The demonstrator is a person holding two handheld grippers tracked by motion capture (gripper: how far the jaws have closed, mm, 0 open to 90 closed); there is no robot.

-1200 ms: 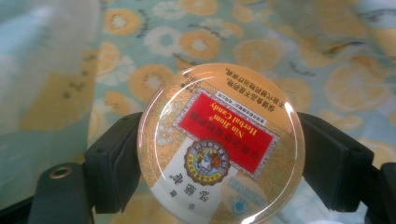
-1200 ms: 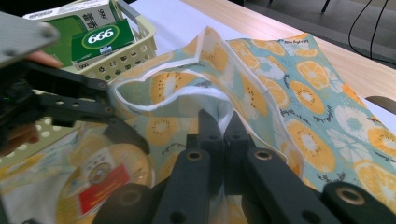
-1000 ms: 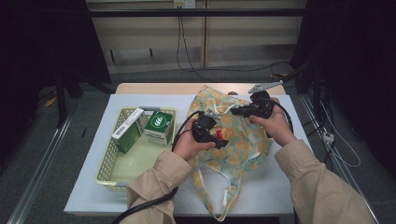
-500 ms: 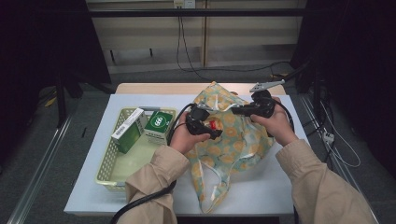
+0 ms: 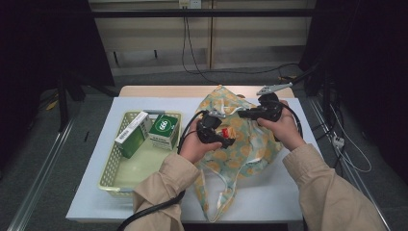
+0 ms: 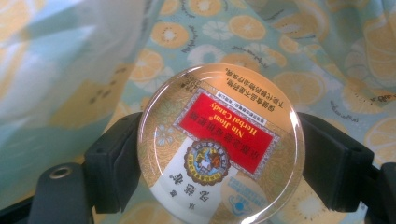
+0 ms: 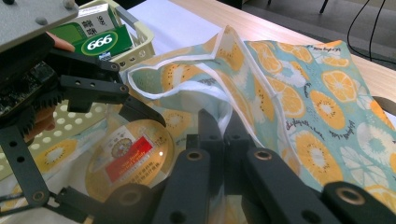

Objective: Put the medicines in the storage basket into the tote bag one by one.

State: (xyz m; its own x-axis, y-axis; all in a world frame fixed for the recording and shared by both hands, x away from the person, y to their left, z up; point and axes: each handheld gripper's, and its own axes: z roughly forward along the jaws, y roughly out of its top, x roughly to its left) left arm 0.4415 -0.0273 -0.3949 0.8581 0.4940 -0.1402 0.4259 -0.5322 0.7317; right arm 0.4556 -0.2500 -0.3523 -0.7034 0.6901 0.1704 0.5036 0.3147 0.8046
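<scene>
One white table top [image 5: 288,192] carries everything. On it lies one large cloth bag [image 5: 250,139] in pale blue-green printed with orange slices, trimmed in white; its rim is pinched up by the right gripper [image 5: 243,114], whose black jaws are closed tight on the white edge of the fabric, as the right gripper view shows [image 7: 224,121]. To the left of the bag sits one pale yellow perforated plastic basket [image 5: 115,178] holding two boxes: a green carton [image 5: 164,130] marked "666" and a green-and-white carton [image 5: 131,134] whose print is too small to read. Smallest is one round gold candy tin [image 6: 219,140] with a red label reading "Herbal Candy" beside Chinese characters. The left gripper [image 5: 225,139] clamps this tin by its rim between both jaws, holding it above the bag's fabric at the mouth, just beside the right gripper.
</scene>
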